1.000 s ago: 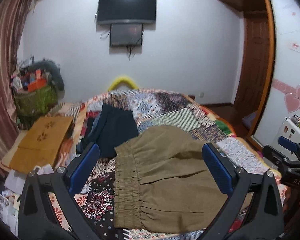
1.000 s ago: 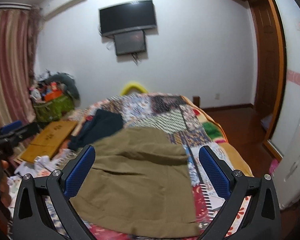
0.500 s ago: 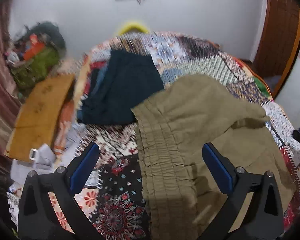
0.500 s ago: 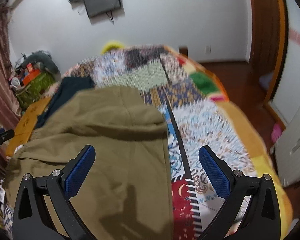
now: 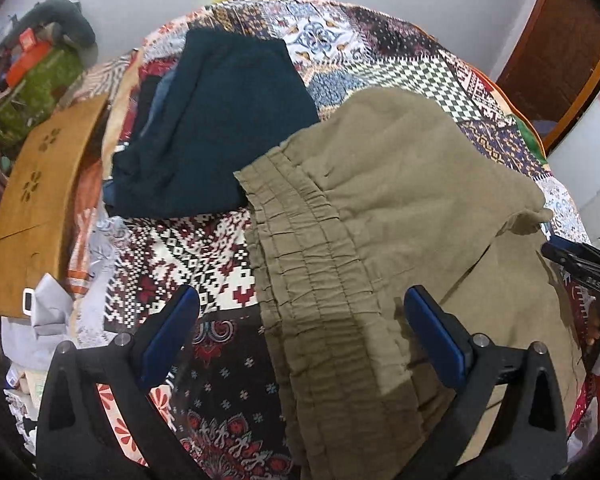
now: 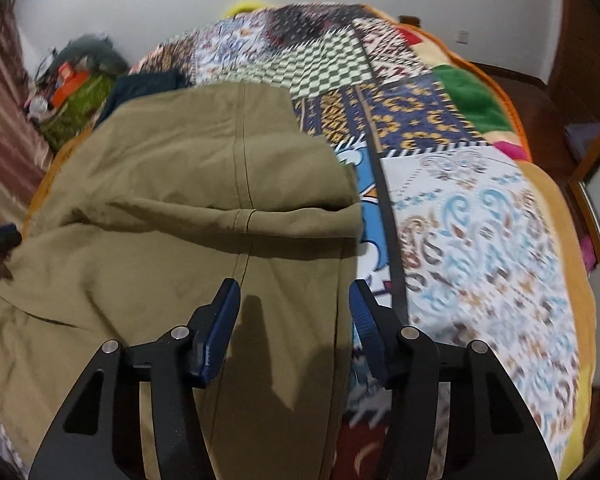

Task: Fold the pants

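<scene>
Olive pants (image 5: pixel 400 184) lie folded over on the patchwork quilt (image 5: pixel 180 252), their gathered elastic waistband (image 5: pixel 312 272) running toward me. My left gripper (image 5: pixel 302 294) hangs open just above that waistband, one blue finger over the quilt and the other over the fabric. In the right wrist view the pants (image 6: pixel 180 184) show a fold across the middle and a centre seam. My right gripper (image 6: pixel 295 286) is over their right edge with its jaws closing. The cloth lies between and below the pads, and I see no pinch.
A dark teal garment (image 5: pixel 220 120) lies on the quilt behind the pants, to the left. A wooden board (image 5: pixel 36 200) and a cluttered green basket (image 5: pixel 32 88) sit left of the bed. The other gripper's black frame (image 5: pixel 580 264) shows at the right edge.
Both grippers have tipped downward and come closer to the pants. The right gripper's jaws have narrowed from wide apart to about half. The left jaws stay wide.
</scene>
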`<state>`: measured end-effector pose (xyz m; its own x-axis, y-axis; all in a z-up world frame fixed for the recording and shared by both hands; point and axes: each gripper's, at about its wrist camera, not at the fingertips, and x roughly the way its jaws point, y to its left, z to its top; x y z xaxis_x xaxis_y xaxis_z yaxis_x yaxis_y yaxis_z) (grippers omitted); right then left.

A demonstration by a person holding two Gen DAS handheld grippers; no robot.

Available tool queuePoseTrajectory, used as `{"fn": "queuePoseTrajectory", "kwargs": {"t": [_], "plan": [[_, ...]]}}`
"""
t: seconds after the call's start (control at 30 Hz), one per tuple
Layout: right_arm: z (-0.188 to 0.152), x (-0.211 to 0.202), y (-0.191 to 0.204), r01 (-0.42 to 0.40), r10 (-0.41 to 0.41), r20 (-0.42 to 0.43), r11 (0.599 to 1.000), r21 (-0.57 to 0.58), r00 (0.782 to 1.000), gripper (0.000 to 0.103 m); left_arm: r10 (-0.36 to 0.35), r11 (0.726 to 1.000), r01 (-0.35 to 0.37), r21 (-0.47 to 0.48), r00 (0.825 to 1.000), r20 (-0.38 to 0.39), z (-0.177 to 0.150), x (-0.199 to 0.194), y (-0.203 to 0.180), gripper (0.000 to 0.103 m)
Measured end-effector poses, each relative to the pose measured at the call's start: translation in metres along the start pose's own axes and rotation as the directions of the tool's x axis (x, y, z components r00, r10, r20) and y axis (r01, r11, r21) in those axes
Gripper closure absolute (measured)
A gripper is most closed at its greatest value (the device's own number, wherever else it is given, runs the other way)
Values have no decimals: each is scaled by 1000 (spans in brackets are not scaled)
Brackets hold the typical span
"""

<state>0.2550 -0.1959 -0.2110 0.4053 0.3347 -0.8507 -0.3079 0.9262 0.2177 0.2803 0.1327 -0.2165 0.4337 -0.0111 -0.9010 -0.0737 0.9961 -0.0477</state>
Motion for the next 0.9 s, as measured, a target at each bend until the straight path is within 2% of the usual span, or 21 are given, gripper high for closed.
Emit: {"fn": "queuePoseTrajectory", "kwargs": {"t": [0.1, 0.17, 0.3, 0.37, 0.43, 0.57, 0.63, 0.8, 0.9], "plan": [[5, 15, -3, 17, -18, -34, 1000, -14, 999, 50, 12, 1000, -11, 20, 1000, -21, 2, 7, 0, 0], [7, 18, -4, 24, -25, -37, 999, -37, 999, 50, -6, 1000, 7, 27, 999, -45, 2, 12, -1, 4], [6, 22, -4, 45, -46, -42, 998, -39, 998, 56, -87, 996, 87, 7, 993, -76, 0, 20, -1, 20], [4, 23, 0, 52, -55, -48, 996, -68, 997, 72, -88, 996, 89, 2, 994, -65, -1, 20, 0, 23], [3, 24, 1, 68, -73, -54, 995, -75, 996, 83, -94, 996, 94, -3, 994, -57, -2, 21, 0, 29], [4, 22, -1, 80, -84, -61, 995, -67, 995, 92, -67, 998, 67, 4, 997, -27, -2, 15, 2, 40], [5, 17, -1, 88, -92, -55, 994, -68, 994, 96, -65, 997, 66, 29, 998, -11, -4, 10, 0, 51], [2, -6, 1, 106, -105, 17, 992, -73, 994, 97, 46, 985, -52, 167, 998, 41, -10, 4, -18, 51], [2, -7, -1, 115, -113, 35, 992, -56, 993, 97, 59, 987, -63, 145, 998, 35, -9, 6, -15, 51]]}}
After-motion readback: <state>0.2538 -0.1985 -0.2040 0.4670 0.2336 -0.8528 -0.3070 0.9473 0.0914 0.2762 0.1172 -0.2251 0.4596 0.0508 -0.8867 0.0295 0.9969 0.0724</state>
